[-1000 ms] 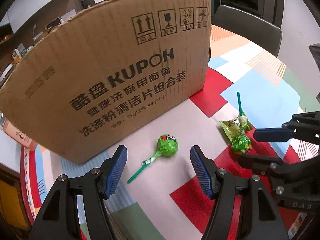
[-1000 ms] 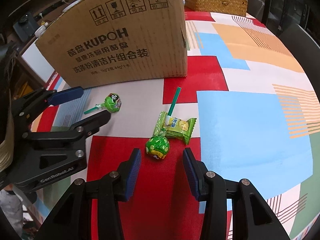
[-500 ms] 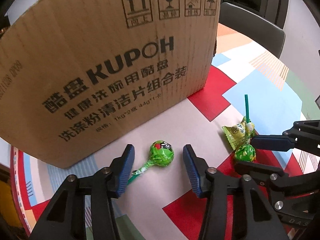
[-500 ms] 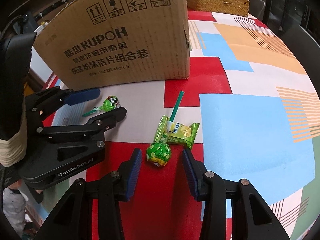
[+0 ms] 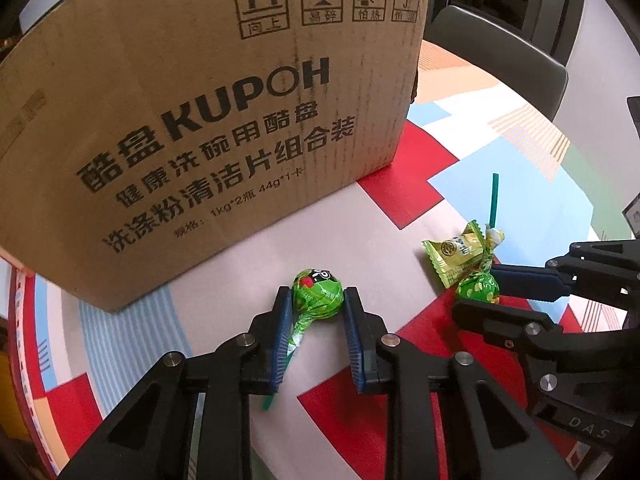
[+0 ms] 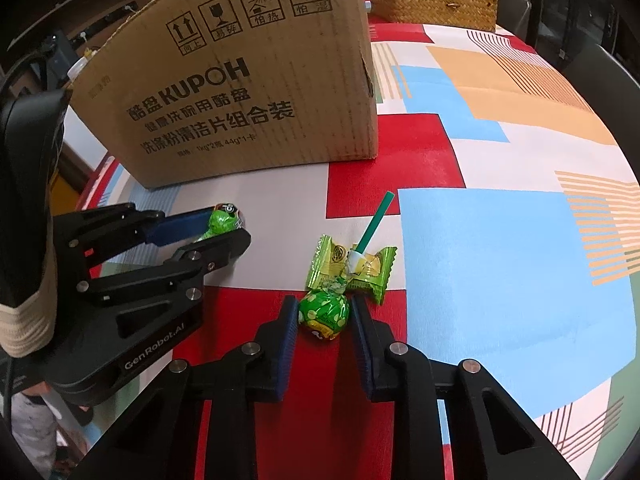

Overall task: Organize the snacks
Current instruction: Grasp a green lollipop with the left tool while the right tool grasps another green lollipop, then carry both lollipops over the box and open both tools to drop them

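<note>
between the blue pads of the left gripper [image 5: 317, 300] sits the wrapped head of a green lollipop [image 5: 318, 294], both pads pressed against it, so this claw is clamped on the candy; its stick [image 5: 269, 400] trails back under the left finger toward the camera. on the red patch of the tablecloth [image 6: 500, 236] the right gripper [image 6: 324, 314] has its jaws closing around the dotted green head of a second lollipop [image 6: 323, 312], the pads right at its sides and appearing to touch the wrapper. that lollipop's dark green stick [image 6: 374, 222] points away toward the cardboard box [image 6: 240, 92] and lies over a yellow-green candy sachet [image 6: 370, 266], which touches the head's twisted wrapper. the two lollipops lie near each other, the left one closer to the box.

the box front reads "kupoh" in bold letters with chinese lines beneath and a small "1kg*2" and "44g*1"; four handling symbols run along its top. the left gripper's body, seen from the right wrist view, carries "genrobot.ai". a woven basket [image 6: 432, 2] stands behind the box.
</note>
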The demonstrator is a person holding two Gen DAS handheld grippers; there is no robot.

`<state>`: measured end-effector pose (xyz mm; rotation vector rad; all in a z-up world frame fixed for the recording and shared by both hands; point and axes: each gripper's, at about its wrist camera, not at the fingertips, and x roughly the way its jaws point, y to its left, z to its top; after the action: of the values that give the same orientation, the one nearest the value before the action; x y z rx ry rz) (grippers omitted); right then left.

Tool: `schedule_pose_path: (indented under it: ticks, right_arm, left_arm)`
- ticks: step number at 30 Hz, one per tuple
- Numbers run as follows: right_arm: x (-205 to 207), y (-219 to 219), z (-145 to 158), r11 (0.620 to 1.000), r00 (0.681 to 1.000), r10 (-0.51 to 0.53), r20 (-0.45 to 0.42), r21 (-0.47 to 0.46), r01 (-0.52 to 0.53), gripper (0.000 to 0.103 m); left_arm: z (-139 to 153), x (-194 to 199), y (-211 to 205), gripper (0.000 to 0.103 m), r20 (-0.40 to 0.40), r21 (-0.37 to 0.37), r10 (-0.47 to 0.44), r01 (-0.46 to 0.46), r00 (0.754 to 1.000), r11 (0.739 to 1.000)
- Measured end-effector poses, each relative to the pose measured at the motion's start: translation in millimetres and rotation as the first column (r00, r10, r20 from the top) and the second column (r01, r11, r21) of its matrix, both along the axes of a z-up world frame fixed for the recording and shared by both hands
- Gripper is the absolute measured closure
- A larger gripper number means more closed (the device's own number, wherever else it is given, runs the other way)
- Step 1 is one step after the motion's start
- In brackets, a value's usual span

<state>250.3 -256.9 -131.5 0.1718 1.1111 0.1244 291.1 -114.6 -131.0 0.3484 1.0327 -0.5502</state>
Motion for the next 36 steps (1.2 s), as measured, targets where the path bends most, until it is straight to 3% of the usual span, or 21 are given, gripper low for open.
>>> schedule_pose_path:
  ticks: [19, 36]
  right_arm:
    - [-15, 3, 49, 1.000, 0.993, 0.021, 0.117, 0.007, -0.022, 0.075]
    - [-7, 9, 119, 0.999, 0.949, 0.041, 0.311, -0.029, -0.033, 0.076]
  left_arm:
    - [63, -31, 25, 0.077, 0.089, -0.147, 0.110, -0.096, 0.990, 0.984]
    - [144, -31, 42, 0.077, 0.293, -0.214, 0.165, -0.104, 0.942, 0.971]
